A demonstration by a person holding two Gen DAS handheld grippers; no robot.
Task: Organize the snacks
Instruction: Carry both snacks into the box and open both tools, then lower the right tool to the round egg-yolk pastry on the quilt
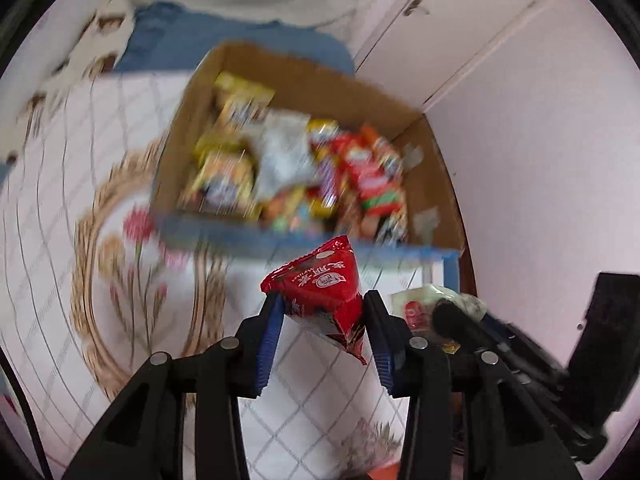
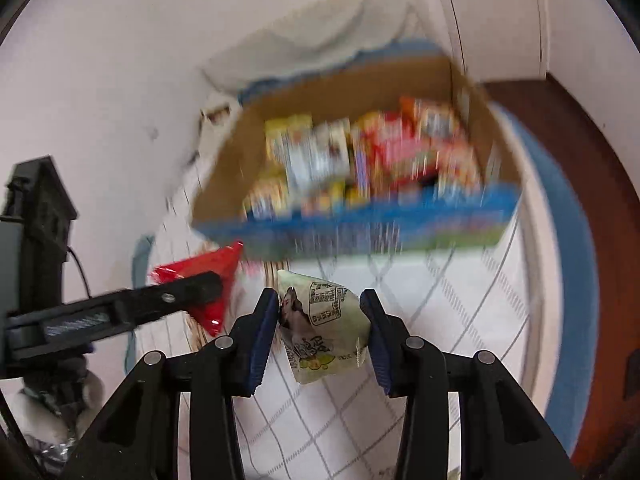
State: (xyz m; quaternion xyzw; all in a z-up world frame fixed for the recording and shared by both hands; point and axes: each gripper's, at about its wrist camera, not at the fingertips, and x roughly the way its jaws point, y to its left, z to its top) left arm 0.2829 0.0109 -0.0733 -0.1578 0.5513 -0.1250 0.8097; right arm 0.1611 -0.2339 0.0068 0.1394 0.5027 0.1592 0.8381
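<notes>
My left gripper [image 1: 320,302] is shut on a red triangular snack packet [image 1: 322,284] and holds it above the table, just short of the cardboard box [image 1: 296,72]. The box holds several colourful snack packets [image 1: 296,168]. My right gripper [image 2: 319,300] is shut on a pale green snack packet [image 2: 320,324], also near the box [image 2: 464,80]. In the right wrist view the left gripper [image 2: 188,286] and its red packet [image 2: 216,272] are to the left. In the left wrist view the right gripper [image 1: 448,314] with the green packet [image 1: 420,300] is at the right.
The box stands on a table with a white checked cloth [image 1: 60,208] bearing a floral wreath print. A blue cloth [image 1: 192,40] and white fabric lie behind the box. White cupboard doors [image 1: 472,20] are behind. The table's blue edge [image 2: 568,240] and brown floor lie right.
</notes>
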